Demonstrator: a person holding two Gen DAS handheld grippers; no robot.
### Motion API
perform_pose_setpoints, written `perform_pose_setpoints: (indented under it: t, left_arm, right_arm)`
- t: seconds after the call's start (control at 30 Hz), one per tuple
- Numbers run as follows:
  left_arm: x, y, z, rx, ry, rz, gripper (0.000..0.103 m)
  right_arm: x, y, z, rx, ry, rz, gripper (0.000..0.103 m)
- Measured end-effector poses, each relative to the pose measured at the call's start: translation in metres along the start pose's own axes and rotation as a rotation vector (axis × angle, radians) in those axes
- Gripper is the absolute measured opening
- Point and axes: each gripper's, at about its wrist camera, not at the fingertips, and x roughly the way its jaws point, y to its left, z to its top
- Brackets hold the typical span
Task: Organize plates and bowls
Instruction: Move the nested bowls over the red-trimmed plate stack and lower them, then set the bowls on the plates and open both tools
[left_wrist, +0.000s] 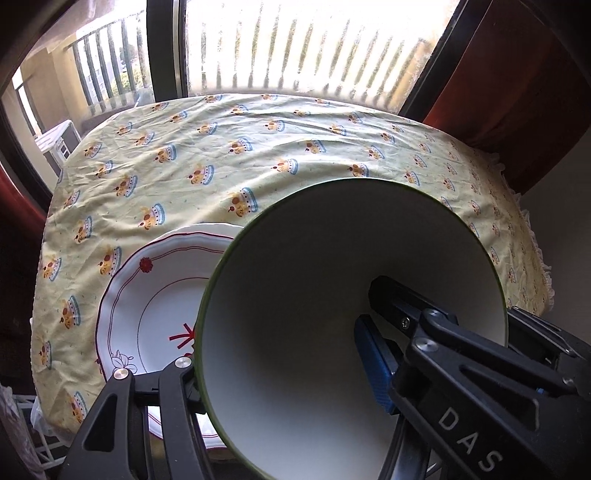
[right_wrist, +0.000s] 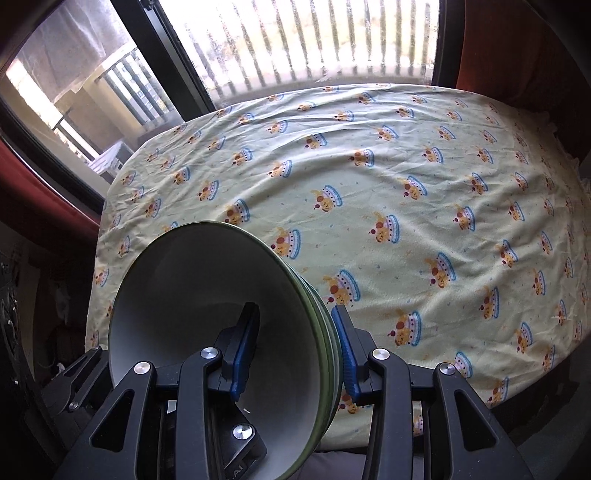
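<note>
In the left wrist view a large white bowl (left_wrist: 314, 280) with a green rim hangs tilted over the table, its mouth facing me. My left gripper (left_wrist: 291, 343) is shut on its wall: the right blue pad (left_wrist: 373, 365) lies inside the bowl, and the left finger is hidden behind the wall. A white scalloped plate (left_wrist: 147, 295) with red trim lies on the cloth beneath and to the left. In the right wrist view my right gripper (right_wrist: 293, 321) is shut on the wall of a nested stack of green-rimmed bowls (right_wrist: 177, 295), with one pad inside and one outside.
A yellow-green tablecloth (right_wrist: 406, 184) printed with cakes covers the round table (left_wrist: 295, 147); its frilled edge drops off at the right. A window with a balcony railing and red curtains (left_wrist: 498, 74) stand behind it. White wire bars (left_wrist: 40, 450) show at the lower left.
</note>
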Motion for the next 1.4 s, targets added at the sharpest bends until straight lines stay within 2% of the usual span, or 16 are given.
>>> perform_pose_setpoints:
  t: [0.3,0.73,0.87,1.1,1.4]
  left_arm:
    - [-0.010,0.038,-0.001,-0.005,-0.017,0.031,0.064]
    - [-0.003,0.092,-0.006,-0.014,0.042,0.103,0.063]
    - [0.003,0.099,-0.007,-0.008,0.069,0.104,0.063]
    - [0.005,0.094,-0.004,0.033,0.053,0.115,0.063]
    - [0.009,0.096,-0.010,-0.032,0.028,0.082,0.067]
  right_arm:
    - [0.003,0.034,-0.003,0.007,-0.027,0.025,0.044]
    - [0.038,0.087,-0.012,0.022,0.039,0.103,0.044]
    - [0.048,0.092,-0.015,0.041,0.066,0.110,0.044]
    - [0.056,0.091,-0.013,0.056,0.078,0.085,0.044]
    - [0.059,0.090,-0.013,0.039,0.068,0.070,0.046]
